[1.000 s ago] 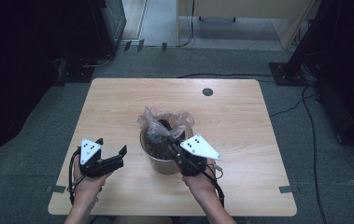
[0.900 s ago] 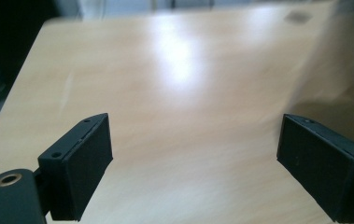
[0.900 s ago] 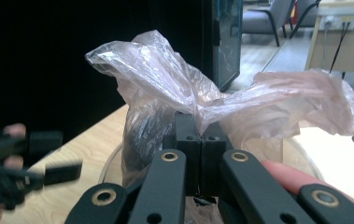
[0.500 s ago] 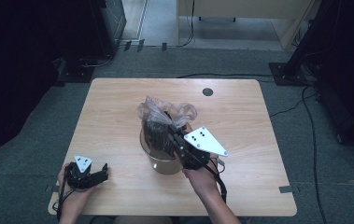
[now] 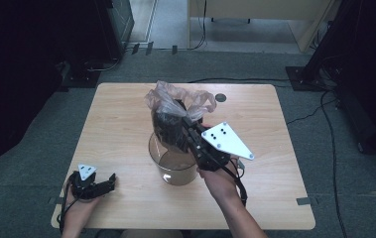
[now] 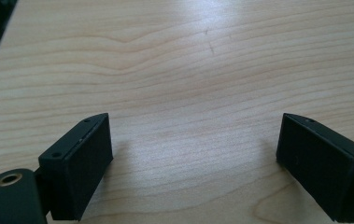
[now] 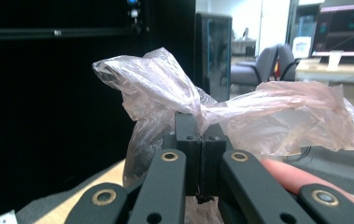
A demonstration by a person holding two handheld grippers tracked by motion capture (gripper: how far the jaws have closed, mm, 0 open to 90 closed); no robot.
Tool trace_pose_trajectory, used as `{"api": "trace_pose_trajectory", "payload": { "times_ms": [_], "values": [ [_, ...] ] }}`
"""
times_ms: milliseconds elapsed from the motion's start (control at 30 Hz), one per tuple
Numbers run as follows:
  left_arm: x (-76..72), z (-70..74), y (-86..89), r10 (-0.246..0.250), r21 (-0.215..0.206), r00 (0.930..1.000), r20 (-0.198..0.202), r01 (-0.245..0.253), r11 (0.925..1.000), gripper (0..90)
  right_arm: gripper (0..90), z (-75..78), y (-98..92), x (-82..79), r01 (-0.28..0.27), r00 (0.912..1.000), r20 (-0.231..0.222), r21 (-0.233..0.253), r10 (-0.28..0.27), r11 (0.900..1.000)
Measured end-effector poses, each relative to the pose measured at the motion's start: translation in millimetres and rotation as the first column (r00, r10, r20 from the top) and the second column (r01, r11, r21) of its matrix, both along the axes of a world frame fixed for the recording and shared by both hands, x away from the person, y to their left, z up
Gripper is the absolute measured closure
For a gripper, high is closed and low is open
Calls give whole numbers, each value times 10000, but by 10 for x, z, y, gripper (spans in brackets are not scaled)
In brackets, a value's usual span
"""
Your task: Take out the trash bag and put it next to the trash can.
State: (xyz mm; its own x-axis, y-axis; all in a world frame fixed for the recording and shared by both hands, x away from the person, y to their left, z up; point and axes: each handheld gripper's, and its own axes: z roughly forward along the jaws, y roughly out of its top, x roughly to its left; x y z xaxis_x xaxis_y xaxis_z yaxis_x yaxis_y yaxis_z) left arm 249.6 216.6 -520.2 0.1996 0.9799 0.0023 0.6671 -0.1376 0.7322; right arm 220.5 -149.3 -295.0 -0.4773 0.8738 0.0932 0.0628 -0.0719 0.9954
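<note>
Centrally, the right gripper (image 5: 188, 124) pinches the plastic bag (image 5: 175, 106) above the bin (image 5: 175, 166); lower left, the left gripper (image 5: 107, 182) rests with jaws spread on the desk (image 5: 116, 119).

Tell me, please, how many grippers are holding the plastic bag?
1: the right gripper pinches the plastic bag above the bin; the left gripper is open over the table.

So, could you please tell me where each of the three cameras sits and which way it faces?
High view: above the person's side of the table, looking forward and down; both forearms enter from below.
Left gripper view: on the left gripper, facing bare tabletop between open jaws.
Right gripper view: on the right gripper, looking level across the room at the plastic bag.
Shared: high and right gripper views both show the bag pinched.
</note>
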Motion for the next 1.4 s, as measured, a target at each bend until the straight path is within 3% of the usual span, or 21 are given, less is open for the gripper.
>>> {"api": "trace_pose_trajectory", "payload": {
  "times_ms": [267,400,567,700,833,1000,1133,1200,1267,1333,1400],
  "values": [
    [2,-1,-3,10,-1,10000,14,-10,10000,102,900,288,-195,-49,415,9965,723,240,-431,9989],
    [4,-1,-5,7,-4,10000,12,-7,10000,102,900,329,-392,-58,879,9925,829,291,-900,9957],
    [4,0,-4,-4,6,10000,-1,4,10000,102,900,284,-686,-52,1781,9801,872,113,-1784,9840],
    [5,0,-6,3,2,10000,-7,-3,10000,102,900,120,-894,-9,2463,9671,689,-140,-2448,9691],
    [5,0,-6,2,1,10000,-7,-2,10000,102,900,-175,-1072,124,3269,9449,389,-606,-3250,9431],
    [6,0,-7,-7,2,10000,-6,7,10000,103,900,-594,-1215,433,3753,9218,-660,-948,-3820,9221],
    [7,-1,-8,-3,-3,10000,19,3,10000,103,900,-913,-1166,663,3795,9107,-1252,-1235,-3937,9169],
    [7,-2,-8,-4,-3,10000,21,4,10000,103,900,-1055,-1093,770,3631,9147,-1327,-1452,-3818,9204],
    [7,-2,-8,-7,-4,10000,21,7,10000,103,900,-1149,-1019,852,3301,9248,-1507,-1385,-3493,9337],
    [7,-2,-9,-14,-20,10000,25,14,10000,103,900,-1200,-957,884,2800,9443,-1537,-892,-2909,9559],
    [7,-3,-9,-28,-24,10000,27,28,10000,103,900,-1262,-899,893,2251,9621,-1384,-831,-2349,9708]
  ]
}}
